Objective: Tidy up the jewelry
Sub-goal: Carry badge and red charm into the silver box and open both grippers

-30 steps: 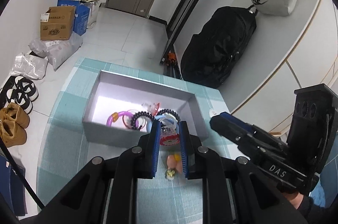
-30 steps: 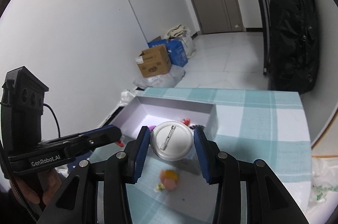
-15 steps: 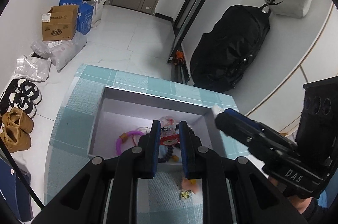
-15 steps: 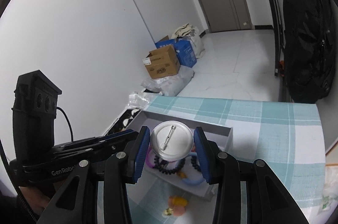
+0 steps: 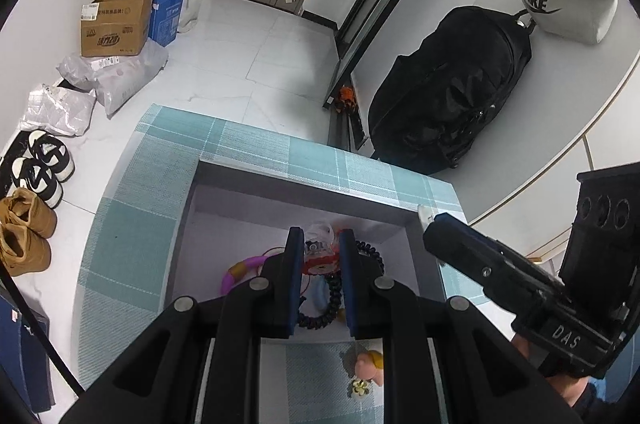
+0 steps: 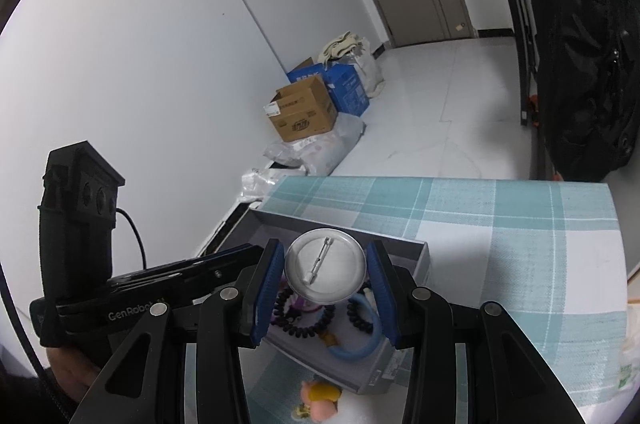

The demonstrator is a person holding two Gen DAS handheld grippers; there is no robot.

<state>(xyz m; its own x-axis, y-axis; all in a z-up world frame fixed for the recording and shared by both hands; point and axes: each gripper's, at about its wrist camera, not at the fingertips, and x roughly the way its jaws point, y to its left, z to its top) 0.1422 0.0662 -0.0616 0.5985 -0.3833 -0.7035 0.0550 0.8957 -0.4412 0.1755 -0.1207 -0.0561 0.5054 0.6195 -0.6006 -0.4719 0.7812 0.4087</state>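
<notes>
Teal-checked cloth covers the counter (image 5: 132, 224), whose far edge drops to white floor tiles ahead of both claws; bare cloth lies open right of the right claw. A grey open box (image 5: 304, 184) sits directly under both claws, its near wall just below their fingertips. Inside it beneath the claws lie a black beaded bracelet (image 6: 304, 328), a light-blue ring (image 6: 360, 344) and a purple ring (image 5: 240, 270). The right claw (image 6: 326, 274) grips a round silver pin badge (image 6: 325, 270) by its rim, pin side up, over the box. The left claw (image 5: 318, 254) is clamped on a small red-and-clear trinket (image 5: 318, 256) above the box. Behind the claws, outside the near wall, a little yellow-haired figure (image 5: 370, 364) lies on the cloth.
</notes>
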